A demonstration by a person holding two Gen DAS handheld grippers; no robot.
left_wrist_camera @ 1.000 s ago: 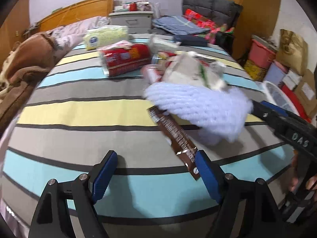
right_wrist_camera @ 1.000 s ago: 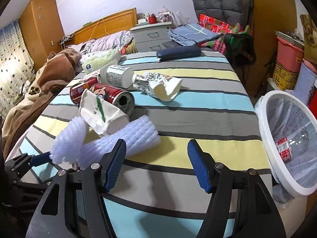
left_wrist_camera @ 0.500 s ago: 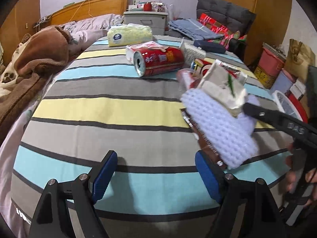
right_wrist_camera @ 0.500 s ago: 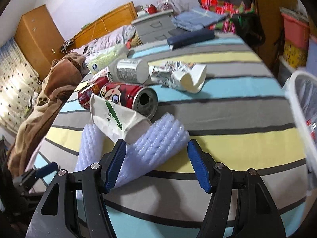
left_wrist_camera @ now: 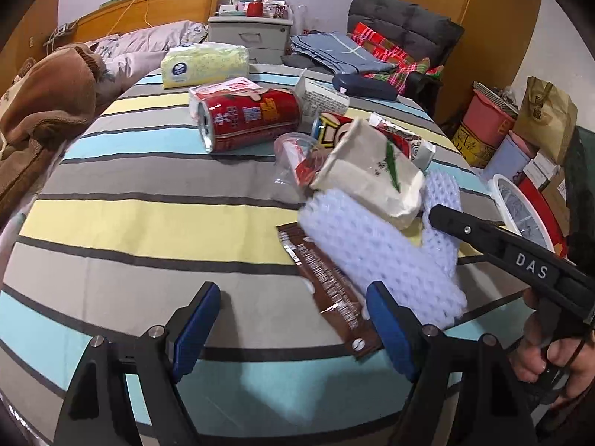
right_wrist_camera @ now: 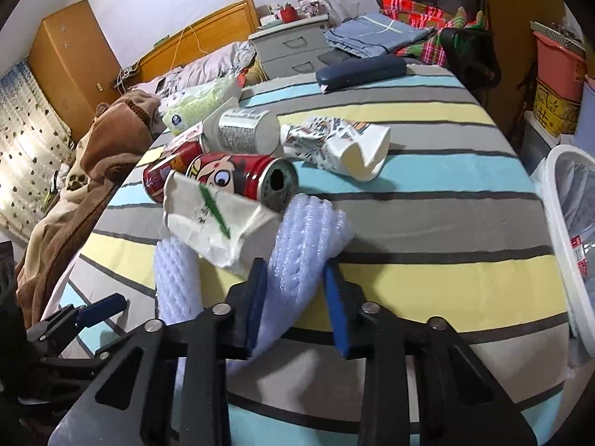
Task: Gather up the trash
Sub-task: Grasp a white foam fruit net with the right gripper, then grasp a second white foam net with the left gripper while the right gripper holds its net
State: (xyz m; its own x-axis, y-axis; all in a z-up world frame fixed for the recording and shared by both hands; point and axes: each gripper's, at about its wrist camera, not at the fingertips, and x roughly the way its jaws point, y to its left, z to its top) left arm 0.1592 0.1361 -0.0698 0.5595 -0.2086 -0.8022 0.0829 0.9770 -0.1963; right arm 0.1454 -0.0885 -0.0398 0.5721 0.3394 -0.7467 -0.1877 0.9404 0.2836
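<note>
On the striped tabletop strewn with cans, the right claw pinches the white foam sleeve, while the left claw hangs open, empty.

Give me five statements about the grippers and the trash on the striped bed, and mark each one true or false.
1. The right gripper is closed on the white foam net sleeve. True.
2. The left gripper holds the brown snack wrapper. False: its fingers are spread and hold nothing; the wrapper lies flat on the bedspread.
3. The crumpled white paper cup with a green mark sits on the foam sleeve. True.
4. The red drink can with a cartoon face stands upright. False: it lies on its side.
5. The white bin with a clear liner is at the right edge of the bed. True.
</note>
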